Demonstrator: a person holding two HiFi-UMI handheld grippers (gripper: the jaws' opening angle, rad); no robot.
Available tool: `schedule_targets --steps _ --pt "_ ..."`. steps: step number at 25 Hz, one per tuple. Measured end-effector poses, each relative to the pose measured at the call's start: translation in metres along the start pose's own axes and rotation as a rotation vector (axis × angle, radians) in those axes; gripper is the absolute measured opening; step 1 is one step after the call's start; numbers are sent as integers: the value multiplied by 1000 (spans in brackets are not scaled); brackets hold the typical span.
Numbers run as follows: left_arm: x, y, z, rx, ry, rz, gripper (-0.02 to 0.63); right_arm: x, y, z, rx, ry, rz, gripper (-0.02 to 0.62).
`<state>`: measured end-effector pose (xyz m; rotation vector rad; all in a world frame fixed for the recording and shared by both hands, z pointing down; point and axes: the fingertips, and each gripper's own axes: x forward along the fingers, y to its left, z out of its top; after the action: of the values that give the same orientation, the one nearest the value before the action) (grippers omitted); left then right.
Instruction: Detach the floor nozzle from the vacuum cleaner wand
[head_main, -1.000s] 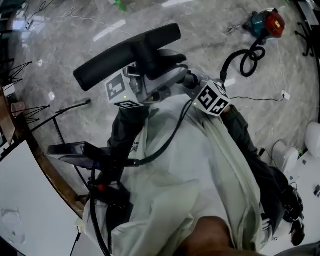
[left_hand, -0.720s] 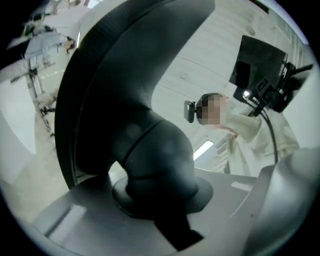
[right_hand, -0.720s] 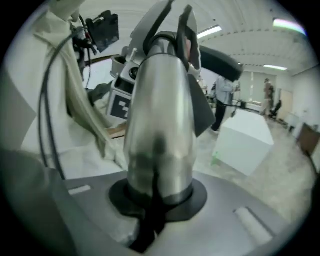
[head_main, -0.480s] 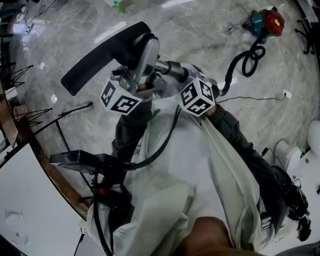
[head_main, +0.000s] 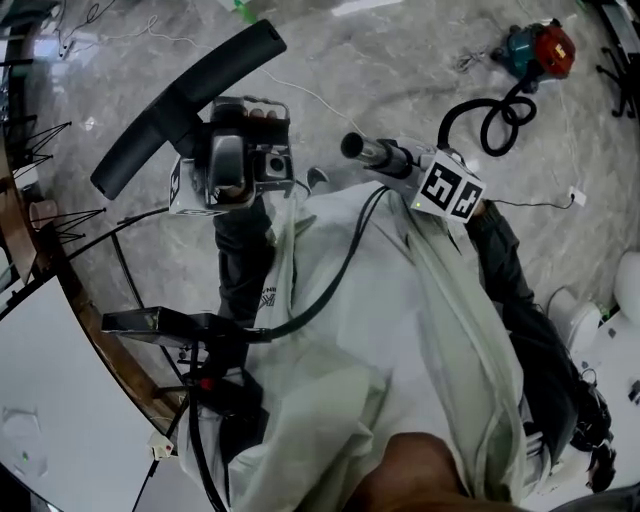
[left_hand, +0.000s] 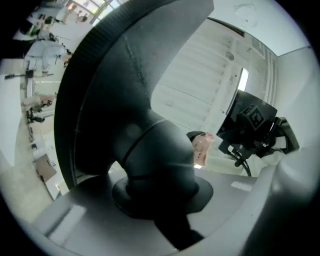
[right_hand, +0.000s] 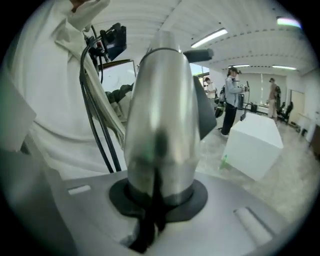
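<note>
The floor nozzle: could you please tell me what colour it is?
The floor nozzle is black all over; the head view shows it best.

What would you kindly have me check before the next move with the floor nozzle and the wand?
1. The floor nozzle is apart from the wand: ok, bare floor shows between them in the head view.
2. The left gripper has its jaws shut on the nozzle's neck: ok.
3. The right gripper has its jaws shut on the wand: ok.
4. The wand's open end is bare: ok.
5. The hose is slack: ok, it lies looped on the floor.
6. The hose is joined to the wand's far end: cannot tell, the right gripper covers that part.
</note>
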<state>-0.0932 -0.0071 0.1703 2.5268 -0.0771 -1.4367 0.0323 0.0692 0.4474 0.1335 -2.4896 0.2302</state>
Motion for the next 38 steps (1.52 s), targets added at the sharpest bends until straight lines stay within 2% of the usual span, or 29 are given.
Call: schedule_targets --steps 2,5,9,12,15,19,24,29,38 --pt "-7 13 0 63 37 93 74 0 -10 -6 57 -9 -64 46" --pt "-19 32 -30 109 176 255 74 4 -28 -13 98 4 -165 47" --pt "-52 62 -69 153 379 503 74 -14 -55 3 88 -98 -319 48" --pt "-80 64 -94 164 484 615 75 -37 -77 11 106 -166 -428 48" --pt "-99 59 -110 160 532 688 75 -49 -93 15 137 -190 -468 48" --pt "-107 55 -121 142 516 717 75 -38 -93 9 151 -173 -439 48" --pt "-110 54 -122 135 476 735 75 -18 -79 5 112 -119 -379 48" --pt "-120 51 -120 114 436 758 75 -11 -78 8 94 -119 -358 48" --pt "-120 47 -127 64 423 742 75 -10 -60 -1 74 -92 -385 48"
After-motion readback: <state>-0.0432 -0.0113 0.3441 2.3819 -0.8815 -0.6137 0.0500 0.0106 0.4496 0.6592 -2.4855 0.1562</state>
